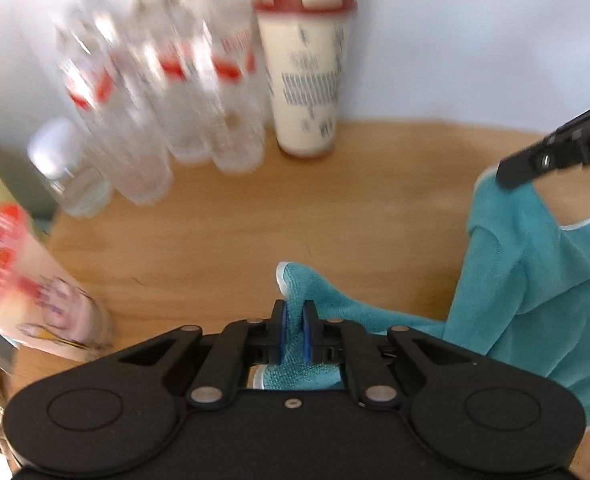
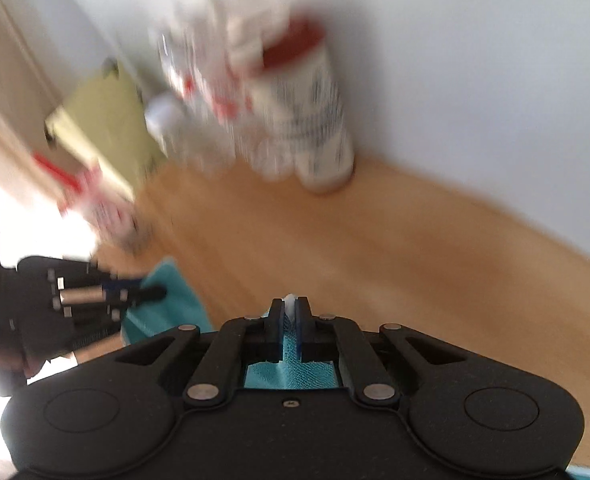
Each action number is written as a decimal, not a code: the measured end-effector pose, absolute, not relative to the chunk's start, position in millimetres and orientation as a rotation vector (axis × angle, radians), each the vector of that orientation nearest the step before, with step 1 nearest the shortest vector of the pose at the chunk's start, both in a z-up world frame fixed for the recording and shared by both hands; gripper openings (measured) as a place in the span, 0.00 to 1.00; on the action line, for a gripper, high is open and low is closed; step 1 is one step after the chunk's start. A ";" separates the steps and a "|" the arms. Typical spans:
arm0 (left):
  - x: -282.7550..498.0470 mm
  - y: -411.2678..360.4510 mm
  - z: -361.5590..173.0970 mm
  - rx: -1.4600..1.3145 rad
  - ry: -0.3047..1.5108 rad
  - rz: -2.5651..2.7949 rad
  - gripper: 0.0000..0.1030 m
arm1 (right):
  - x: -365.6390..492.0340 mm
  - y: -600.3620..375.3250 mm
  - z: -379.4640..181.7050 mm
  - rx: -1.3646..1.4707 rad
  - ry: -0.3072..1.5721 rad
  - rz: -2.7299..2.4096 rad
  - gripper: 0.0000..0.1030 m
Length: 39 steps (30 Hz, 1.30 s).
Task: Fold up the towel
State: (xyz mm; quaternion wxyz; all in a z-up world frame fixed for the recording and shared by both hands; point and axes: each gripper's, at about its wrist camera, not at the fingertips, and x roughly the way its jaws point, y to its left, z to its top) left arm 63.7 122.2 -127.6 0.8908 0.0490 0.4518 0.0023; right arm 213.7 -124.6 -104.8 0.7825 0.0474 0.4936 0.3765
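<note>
We see the left gripper clenched on a white-piped corner of the teal towel, the cloth bunched between its blue pads; the right gripper likewise pinches a towel edge, a white sliver showing at the tips; between the two grips the towel hangs in folds above the wooden table, lifted at the right of the left view; beyond, against the white wall, we make out a cream bottle with a red cap and a cluster of clear bottles with red labels, all blurred; a red-patterned cup stands at the left.
</note>
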 end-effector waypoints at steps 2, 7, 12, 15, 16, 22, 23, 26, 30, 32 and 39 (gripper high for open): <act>48.6 125.5 -106.6 0.096 0.870 0.043 0.07 | 208.7 -137.1 -88.2 0.141 1.009 0.796 0.05; 11.1 127.2 -105.3 0.129 0.864 0.136 0.07 | 195.3 -150.9 -109.6 0.074 1.057 0.703 0.05; -16.6 126.9 -146.8 0.117 1.041 0.145 0.07 | 182.2 -151.7 -157.8 -0.021 1.185 0.616 0.05; -26.8 125.0 -166.9 0.109 1.115 0.127 0.08 | 172.1 -143.8 -185.2 -0.100 1.240 0.592 0.05; -28.4 123.8 -171.3 0.104 1.145 0.106 0.09 | 171.0 -141.4 -190.1 -0.122 1.246 0.575 0.06; -34.0 122.7 -157.4 0.100 1.179 0.024 0.34 | 164.8 -152.5 -190.6 -0.142 1.216 0.484 0.23; -33.8 125.4 -153.1 0.096 1.175 0.016 0.34 | 160.8 -163.5 -183.5 -0.123 1.189 0.448 0.26; -28.5 135.4 -137.6 0.083 1.159 -0.010 0.35 | 150.5 -193.2 -172.5 -0.095 1.152 0.356 0.26; -21.1 142.7 -113.7 0.045 1.113 -0.018 0.40 | 130.9 -245.0 -175.2 -0.035 1.204 0.197 0.29; -17.4 144.4 -105.9 0.015 1.095 -0.022 0.41 | 113.8 -271.9 -183.1 -0.040 1.246 0.105 0.29; 33.4 130.6 -112.4 0.105 1.060 -0.110 0.42 | 64.3 -329.2 -198.3 0.074 1.327 -0.119 0.29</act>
